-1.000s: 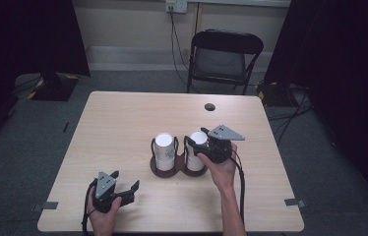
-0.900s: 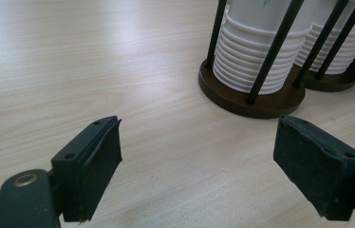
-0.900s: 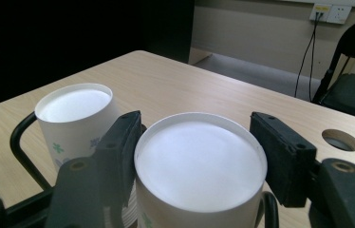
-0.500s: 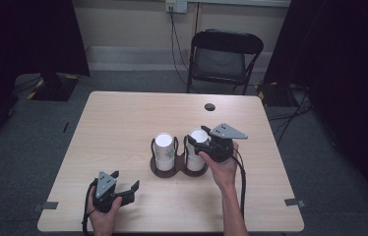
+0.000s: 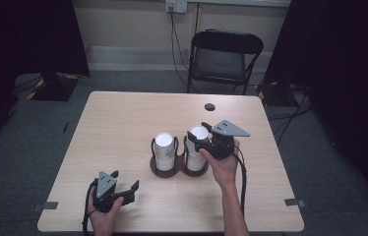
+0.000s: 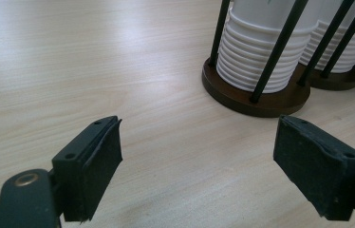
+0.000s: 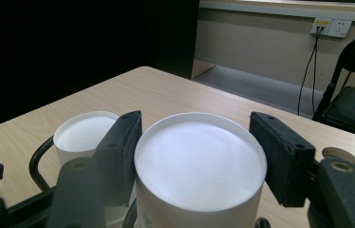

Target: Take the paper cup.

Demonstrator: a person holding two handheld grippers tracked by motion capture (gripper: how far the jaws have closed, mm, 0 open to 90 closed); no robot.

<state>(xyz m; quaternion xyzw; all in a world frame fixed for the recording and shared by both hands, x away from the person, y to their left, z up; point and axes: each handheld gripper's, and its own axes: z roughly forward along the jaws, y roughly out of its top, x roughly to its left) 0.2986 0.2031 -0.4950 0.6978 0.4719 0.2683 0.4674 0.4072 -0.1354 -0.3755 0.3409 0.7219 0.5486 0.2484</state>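
Note:
A dark round-based holder (image 5: pixel 165 170) with black wire posts keeps two stacks of white paper cups upright mid-table. My right gripper (image 5: pixel 199 142) reaches in from the right at the top of the right stack (image 5: pixel 195 160). In the right gripper view its pads (image 7: pixel 121 147) press both sides of the top cup (image 7: pixel 199 164), shut on it; the left stack (image 7: pixel 84 133) stands behind. My left gripper (image 5: pixel 124 181) rests open near the table's front left edge. In the left gripper view the wide-apart jaws of the left gripper (image 6: pixel 197 156) hold nothing, and the nearer stack (image 6: pixel 256 52) and holder base (image 6: pixel 242 99) lie ahead.
A small black round disc (image 5: pixel 210 106) lies near the far edge of the wooden table (image 5: pixel 118 123). A black folding chair (image 5: pixel 224 54) stands behind the table. Bare tabletop spreads left of the holder and along the front.
Almost nothing has changed; the right gripper stays at the top of the right stack and the left gripper has not moved.

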